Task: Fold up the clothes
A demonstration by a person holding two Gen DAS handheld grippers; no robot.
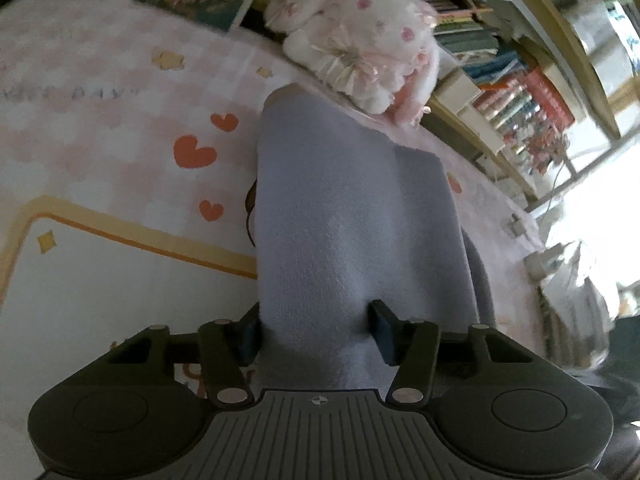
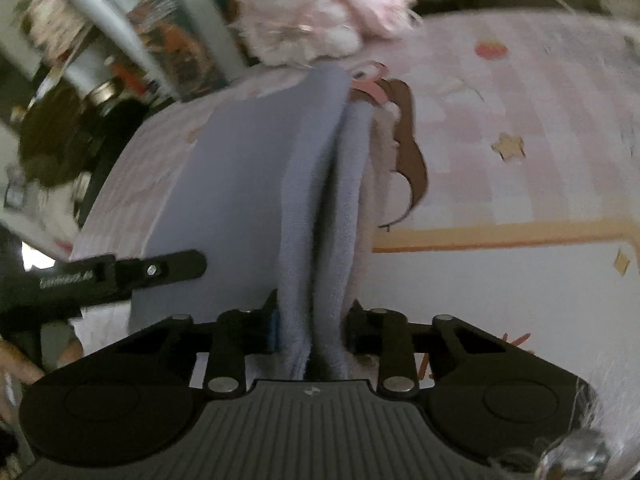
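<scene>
A pale blue fleecy garment [image 1: 352,216] lies on a pink checked rug [image 1: 100,120]. My left gripper [image 1: 316,332] is shut on its near edge, the cloth bunched between the fingers. In the right wrist view the same garment [image 2: 312,184] stands in two doubled layers, and my right gripper [image 2: 312,328] is shut on them. Part of the left gripper [image 2: 120,272] shows at the left of the right wrist view, beside the garment.
A white and pink plush toy [image 1: 360,32] lies just beyond the garment; it also shows in the right wrist view [image 2: 312,4]. A low bookshelf [image 1: 512,92] full of books runs along the rug's far right. The rug [image 2: 520,120] has hearts, stars and a yellow border.
</scene>
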